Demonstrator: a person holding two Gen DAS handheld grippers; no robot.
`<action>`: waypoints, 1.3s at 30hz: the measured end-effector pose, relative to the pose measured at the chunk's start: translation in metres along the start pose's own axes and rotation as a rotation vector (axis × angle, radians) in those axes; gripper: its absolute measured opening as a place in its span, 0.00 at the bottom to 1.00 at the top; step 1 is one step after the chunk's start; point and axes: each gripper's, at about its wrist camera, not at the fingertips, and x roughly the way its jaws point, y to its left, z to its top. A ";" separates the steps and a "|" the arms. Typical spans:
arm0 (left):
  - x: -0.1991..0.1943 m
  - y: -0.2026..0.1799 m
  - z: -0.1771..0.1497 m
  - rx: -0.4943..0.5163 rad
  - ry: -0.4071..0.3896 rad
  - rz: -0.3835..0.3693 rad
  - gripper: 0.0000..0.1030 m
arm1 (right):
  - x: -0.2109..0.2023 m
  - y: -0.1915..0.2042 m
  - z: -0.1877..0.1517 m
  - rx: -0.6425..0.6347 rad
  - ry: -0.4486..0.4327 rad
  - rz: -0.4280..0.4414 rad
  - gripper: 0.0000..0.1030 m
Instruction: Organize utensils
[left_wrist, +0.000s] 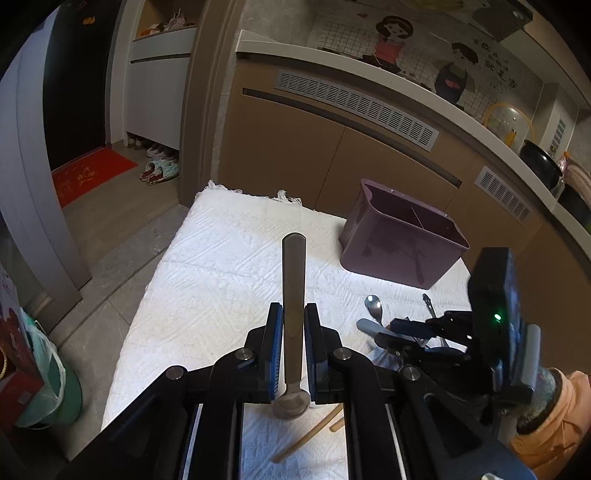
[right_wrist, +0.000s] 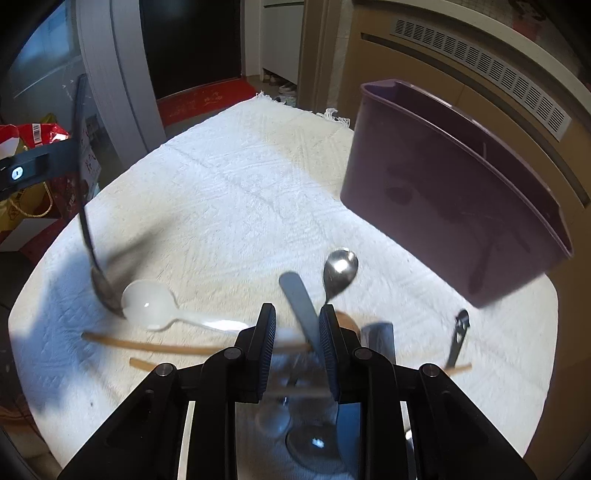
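Low and centre in the left wrist view, the left claw (left_wrist: 293, 347) is clamped on a long metal spoon (left_wrist: 293, 280), its pads pressing the flat handle just above the bowl, so the handle juts up and away over the white cloth-covered desk (left_wrist: 221, 258). Stiff and smooth, this spoon looks light, yet a grip so near the bowl leaves a long free end that could swing or slip. Right of it, toward mid-frame, stands the purple utensil holder (left_wrist: 402, 243), open-topped, with a divider inside. In the right wrist view, a white plastic spoon (right_wrist: 147, 304) lies at lower left on the cloth, light and probably slick, with wooden chopsticks (right_wrist: 147, 347) crossing below it, thin and apt to roll. At lower centre the right claw (right_wrist: 297, 354) has its pads narrowed around a flat grey metal handle (right_wrist: 301, 306) that leans against the right pad; motion blur hides whether both pads truly press it. Just right, a small steel spoon (right_wrist: 340, 267) rests free, best taken mid-handle, and a small dark opener-like tool (right_wrist: 458, 336) lies further right.
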 end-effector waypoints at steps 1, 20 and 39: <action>-0.001 0.002 0.000 -0.004 -0.002 -0.005 0.09 | 0.005 0.000 0.003 -0.001 0.009 -0.002 0.25; -0.015 -0.008 0.003 0.030 -0.029 -0.037 0.09 | -0.025 -0.011 0.008 0.014 0.001 -0.082 0.14; -0.037 -0.079 0.013 0.187 -0.097 -0.041 0.02 | -0.173 -0.041 -0.012 0.149 -0.299 -0.136 0.14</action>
